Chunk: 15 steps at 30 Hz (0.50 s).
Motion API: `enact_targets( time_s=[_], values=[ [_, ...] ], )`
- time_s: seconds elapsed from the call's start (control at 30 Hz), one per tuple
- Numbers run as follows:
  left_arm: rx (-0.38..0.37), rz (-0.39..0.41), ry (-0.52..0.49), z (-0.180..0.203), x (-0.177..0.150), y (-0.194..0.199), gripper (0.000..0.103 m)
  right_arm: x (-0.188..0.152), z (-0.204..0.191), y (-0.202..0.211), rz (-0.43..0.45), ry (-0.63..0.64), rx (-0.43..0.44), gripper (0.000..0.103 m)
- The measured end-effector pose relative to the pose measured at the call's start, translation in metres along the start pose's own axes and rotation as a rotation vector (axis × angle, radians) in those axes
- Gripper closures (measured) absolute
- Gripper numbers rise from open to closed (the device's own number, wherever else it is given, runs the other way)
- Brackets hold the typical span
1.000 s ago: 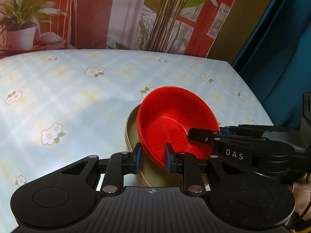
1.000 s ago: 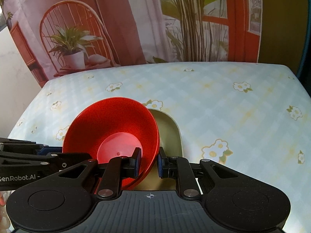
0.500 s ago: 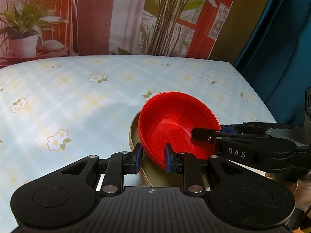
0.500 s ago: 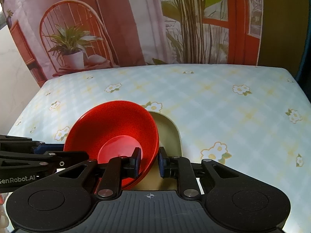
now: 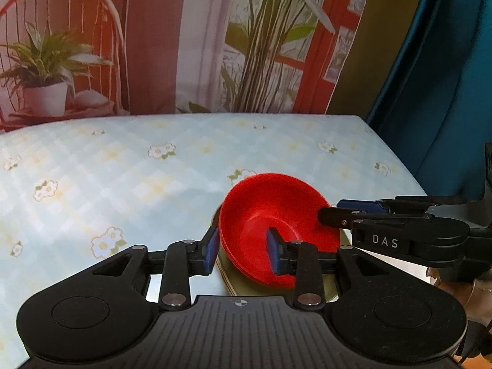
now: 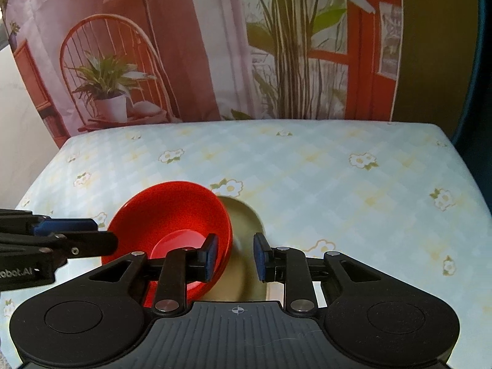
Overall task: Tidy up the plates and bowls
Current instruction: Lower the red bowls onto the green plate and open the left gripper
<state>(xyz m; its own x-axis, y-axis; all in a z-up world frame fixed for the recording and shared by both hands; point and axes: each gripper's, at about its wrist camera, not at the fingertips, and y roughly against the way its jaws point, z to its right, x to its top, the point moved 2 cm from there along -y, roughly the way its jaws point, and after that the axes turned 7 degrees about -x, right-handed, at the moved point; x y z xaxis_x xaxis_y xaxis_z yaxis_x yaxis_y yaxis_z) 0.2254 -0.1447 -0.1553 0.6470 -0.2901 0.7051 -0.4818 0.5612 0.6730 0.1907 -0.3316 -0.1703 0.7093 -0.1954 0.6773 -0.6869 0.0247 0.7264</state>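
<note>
Nearest the left wrist camera, the left gripper (image 5: 243, 250) has its blue-padded fingers spread apart, straddling the near-left rim of the red bowl (image 5: 270, 224): one pad sits outside the wall, the other inside, with a visible gap on both sides. In the right wrist view, the right gripper (image 6: 235, 256) is likewise parted, one pad inside the bowl's right rim, the other over the olive plate (image 6: 243, 246); neither pad presses the rim.

The red bowl (image 6: 172, 215) appears to be a nested stack, with several rims showing at its near edge, and it sits on the olive plate (image 5: 233, 286), which in turn looks stacked on others like it. The pile rests on the worktop (image 5: 123, 166), covered in a pale blue checked cloth with white flowers, near its front edge.

Each gripper crosses the other's view, reaching in from the side at the bowl's level.

Behind the worktop hangs a printed backdrop (image 6: 215, 46) showing a chair, potted plant and red window frame; a dark teal curtain (image 5: 446, 77) hangs to the right.
</note>
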Motion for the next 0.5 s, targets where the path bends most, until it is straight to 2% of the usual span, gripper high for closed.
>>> enact_targets(
  time_s=[0.13,0.37,0.5],
  values=[
    [0.018,0.017,-0.015,0.001,0.0,0.006,0.063,0.0,0.002,0.005,0.006,0.006,-0.011,0.075],
    [0.056,0.057,-0.028,-0.002,0.001,0.021,0.048,0.0,-0.001,0.017,0.026,0.024,-0.03,0.065],
    [0.079,0.09,-0.037,-0.003,0.004,0.036,0.041,0.001,-0.003,0.026,0.044,0.03,-0.035,0.056]
  ],
)
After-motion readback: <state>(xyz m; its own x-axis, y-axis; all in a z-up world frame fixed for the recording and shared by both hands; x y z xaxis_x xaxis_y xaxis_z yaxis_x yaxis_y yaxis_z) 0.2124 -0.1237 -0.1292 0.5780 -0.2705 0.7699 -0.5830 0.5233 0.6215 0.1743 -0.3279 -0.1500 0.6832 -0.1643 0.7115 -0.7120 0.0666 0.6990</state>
